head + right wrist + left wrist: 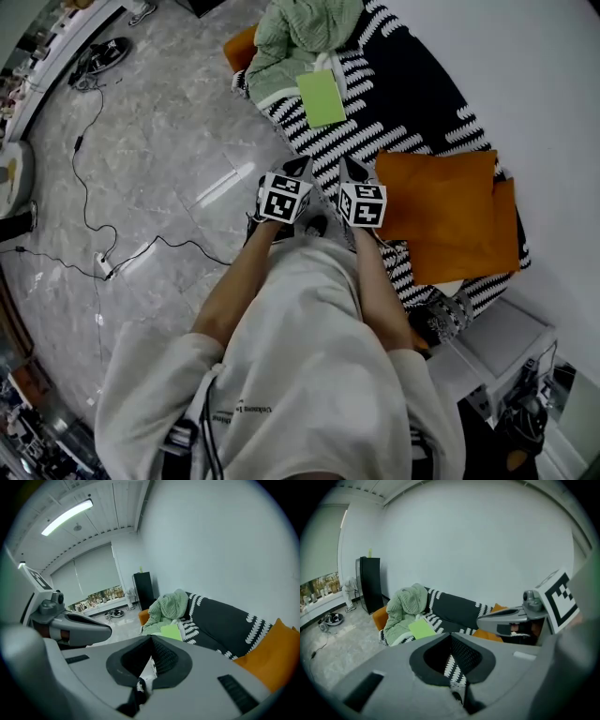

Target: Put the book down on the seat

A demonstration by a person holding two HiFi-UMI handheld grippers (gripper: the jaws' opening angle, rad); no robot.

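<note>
A thin light-green book lies flat on the sofa seat, which a black-and-white patterned throw covers, right beside a heap of green blanket. It also shows in the left gripper view as the book and in the right gripper view as the book. My left gripper and right gripper hover side by side at the sofa's front edge, short of the book. The left gripper and the right gripper are both shut, tips together, holding nothing.
Orange cushions lie on the seat to the right. A cable and power strip trail over the grey marble floor at the left, with shoes further off. A white side unit stands past the sofa's end. A tall black appliance stands by the wall.
</note>
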